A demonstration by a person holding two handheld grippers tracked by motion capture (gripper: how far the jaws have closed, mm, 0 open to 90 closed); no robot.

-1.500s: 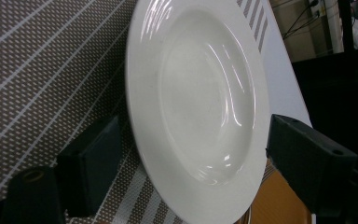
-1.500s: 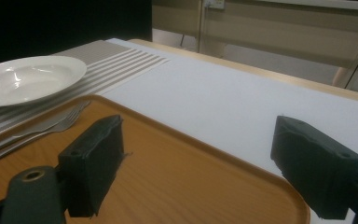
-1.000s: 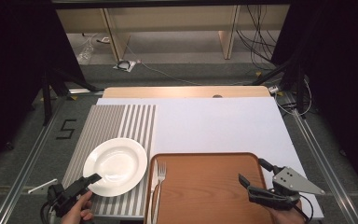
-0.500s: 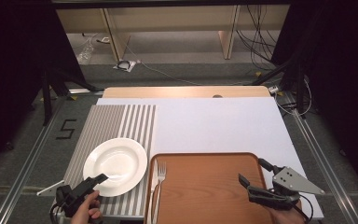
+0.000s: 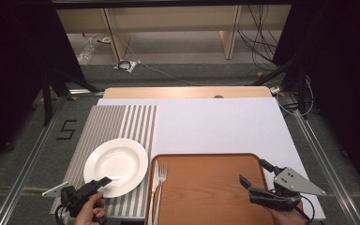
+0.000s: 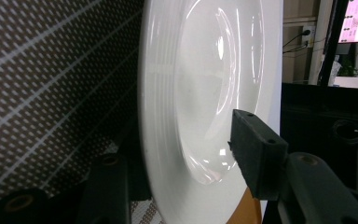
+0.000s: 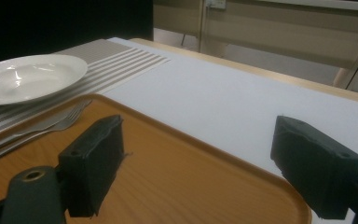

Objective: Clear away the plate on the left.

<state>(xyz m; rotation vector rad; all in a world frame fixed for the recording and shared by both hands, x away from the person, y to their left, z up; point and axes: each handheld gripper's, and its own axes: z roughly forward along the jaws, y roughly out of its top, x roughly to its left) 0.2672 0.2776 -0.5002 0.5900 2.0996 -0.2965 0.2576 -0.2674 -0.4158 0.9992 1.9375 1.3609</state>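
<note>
Now the tray (image 5: 206, 187) sits at the near edge of the table (image 5: 225, 126). A fork (image 5: 161, 176) and a knife (image 5: 153, 187) lie side by side on its left part. The rest of the tray is bare.

Just left of the tray, the white plate (image 5: 117, 164) rests on the striped mat (image 5: 122, 122). Nothing is in the plate.

The left gripper (image 5: 101, 183) is at the near rim of the plate. Its jaws have just been closing, with the rim between them: one jaw is over the plate and the other is under it. In the left gripper view a small gap shows between the top pad and the plate (image 6: 205, 93), so it is not squeezing yet.

The right gripper (image 5: 255, 176) hovers over the right part of the tray, jaws wide apart and holding nothing.

On the floor left of the table, a mark reads "5" (image 5: 66, 130).
</note>
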